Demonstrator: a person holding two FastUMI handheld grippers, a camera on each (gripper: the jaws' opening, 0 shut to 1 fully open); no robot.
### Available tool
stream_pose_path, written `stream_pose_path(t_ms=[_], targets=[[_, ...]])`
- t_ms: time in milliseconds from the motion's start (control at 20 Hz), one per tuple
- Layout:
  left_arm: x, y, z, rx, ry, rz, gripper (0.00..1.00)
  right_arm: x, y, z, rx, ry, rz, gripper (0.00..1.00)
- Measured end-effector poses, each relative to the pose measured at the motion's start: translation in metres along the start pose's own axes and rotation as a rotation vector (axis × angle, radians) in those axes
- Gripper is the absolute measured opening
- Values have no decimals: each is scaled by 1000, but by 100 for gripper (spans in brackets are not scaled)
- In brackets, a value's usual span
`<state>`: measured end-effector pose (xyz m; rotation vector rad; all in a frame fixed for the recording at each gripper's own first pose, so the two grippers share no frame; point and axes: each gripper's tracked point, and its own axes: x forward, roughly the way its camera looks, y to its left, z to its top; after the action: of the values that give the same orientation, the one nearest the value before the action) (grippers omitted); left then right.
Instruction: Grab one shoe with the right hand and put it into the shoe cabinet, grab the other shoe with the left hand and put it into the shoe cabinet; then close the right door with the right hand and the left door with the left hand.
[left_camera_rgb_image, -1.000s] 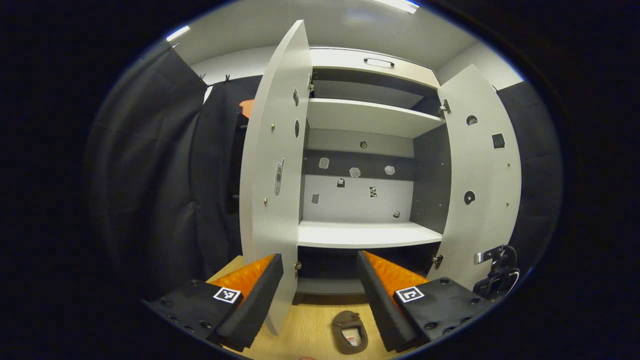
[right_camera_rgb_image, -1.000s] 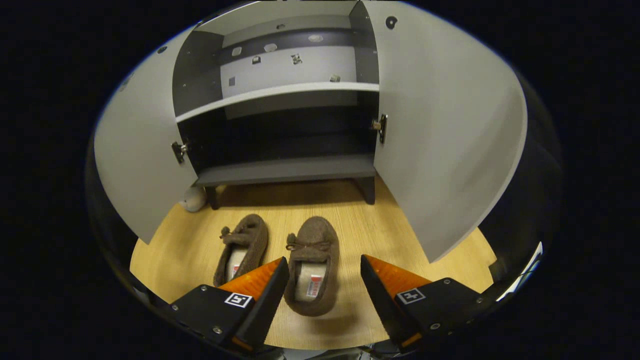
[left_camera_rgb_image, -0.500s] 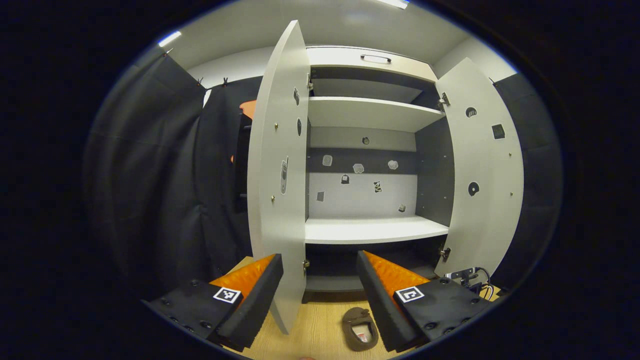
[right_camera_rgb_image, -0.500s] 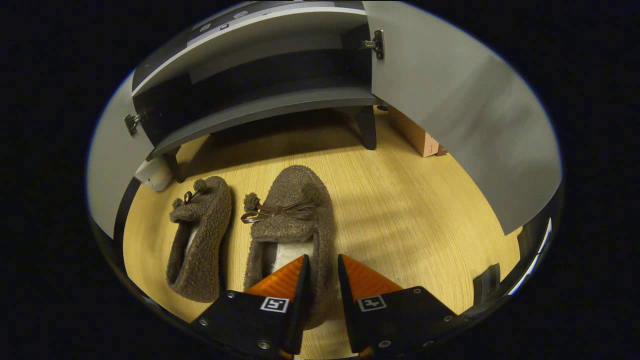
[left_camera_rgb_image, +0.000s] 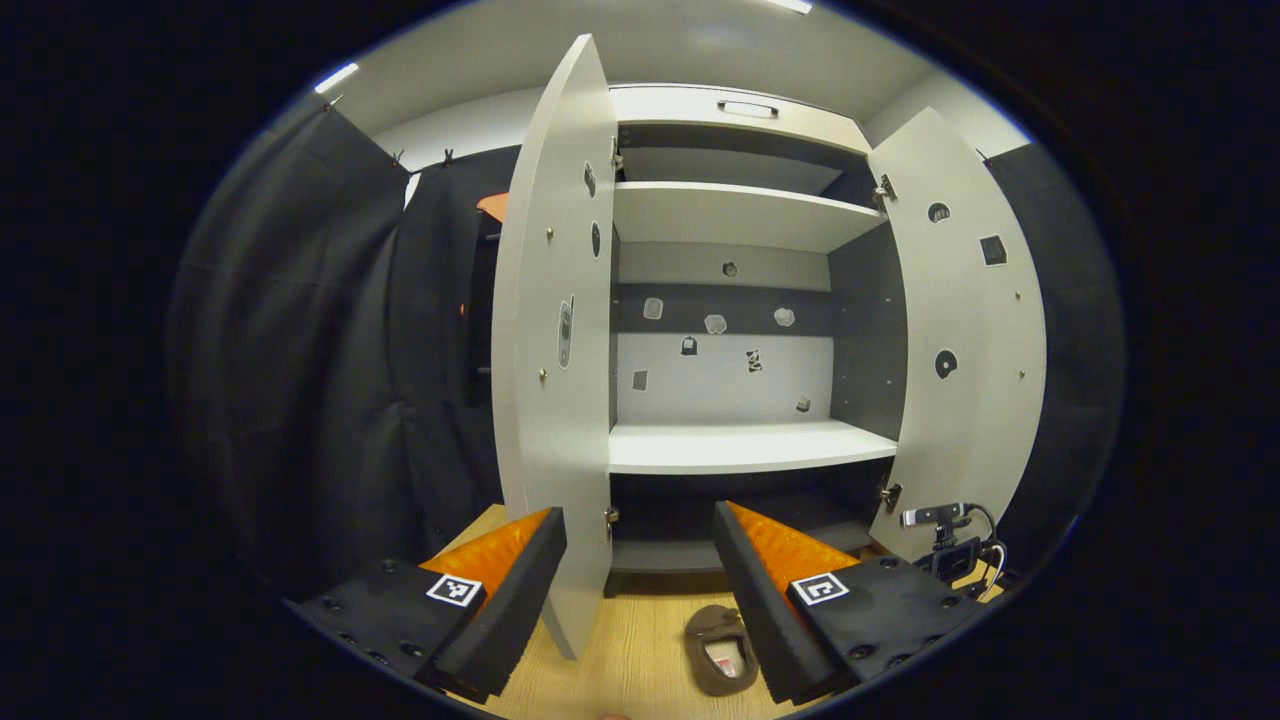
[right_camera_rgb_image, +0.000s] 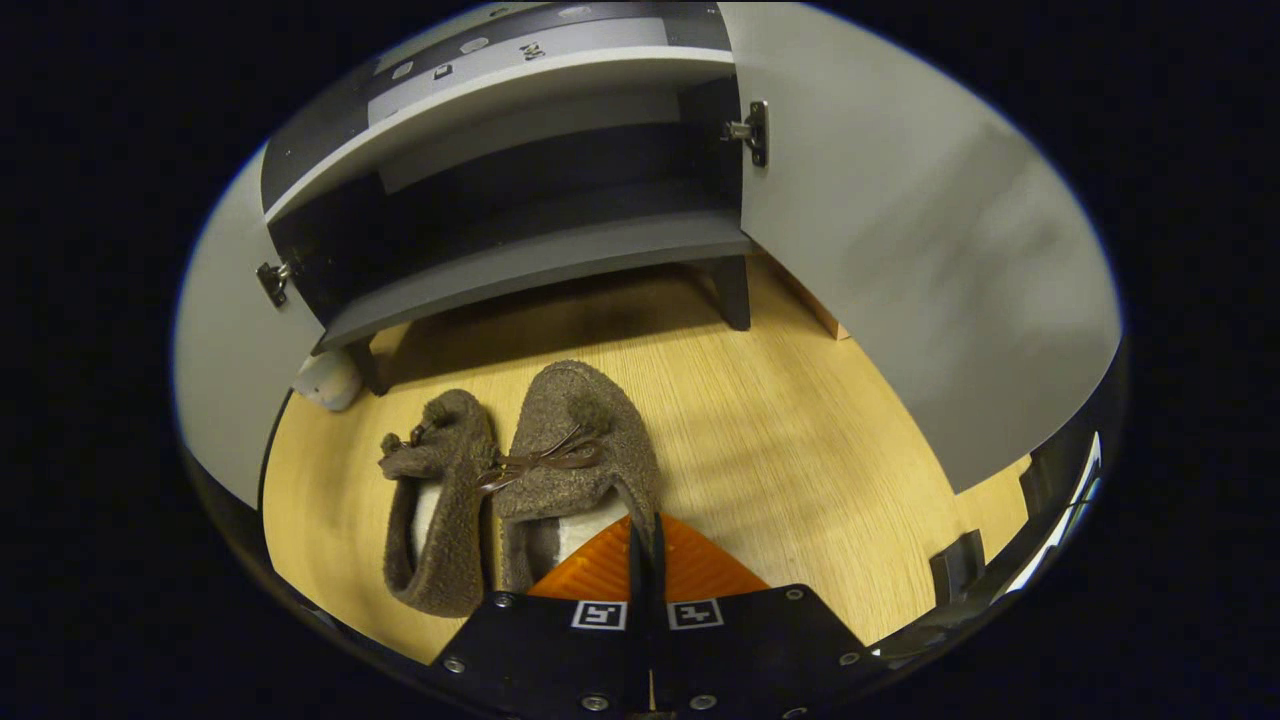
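Shoe (right_camera_rgb_image: 585, 440) on the floor (right_camera_rgb_image: 780, 440) has its heel rim clamped between the right gripper (right_camera_rgb_image: 645, 545) fingers; lift it level toward the shoe cabinet (right_camera_rgb_image: 540, 265). Left gripper (left_camera_rgb_image: 640, 560) fingers are apart.

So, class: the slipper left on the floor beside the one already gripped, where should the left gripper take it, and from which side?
Probably the side wall of the left slipper at its open collar, coming from above and behind the heel. The opening faces up, so one finger can go inside and one outside, as the right gripper does on its slipper.
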<state>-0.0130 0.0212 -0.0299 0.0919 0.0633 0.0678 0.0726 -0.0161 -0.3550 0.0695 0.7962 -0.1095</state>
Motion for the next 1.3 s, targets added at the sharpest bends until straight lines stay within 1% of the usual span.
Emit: stream_pose_path(t_ms=[150, 300, 400, 550, 700, 800, 1000, 1100, 1300], targets=[[-3, -4, -2, -4, 0, -9, 97, -23, 17, 27, 13, -29, 34, 0], [-5, -4, -2, 1, -7, -14, 96, -51, 35, 53, 41, -52, 84, 0], [-5, -3, -3, 6, -10, -16, 96, -73, 42, 80, 29, -88, 107, 0], [-3, 1, -7, 6, -5, -15, 96, -95, 55, 119, -16, -155, 115, 1], [-2, 3, -12, 1, -3, -17, 96, -116, 76, 158, 25, -195, 161, 0], [0, 2, -16, -4, 7, -24, 97, -121, 88, 189, 33, -232, 185, 0], [4, 1, -18, -5, 6, -36, 97, -117, 105, 258, 32, -301, 191, 0], [5, 2, -17, -8, 2, -40, 96, -116, 109, 289, 43, -329, 188, 0], [10, 3, -14, -15, -2, -45, 96, -107, 112, 351, 34, -384, 156, 0]])
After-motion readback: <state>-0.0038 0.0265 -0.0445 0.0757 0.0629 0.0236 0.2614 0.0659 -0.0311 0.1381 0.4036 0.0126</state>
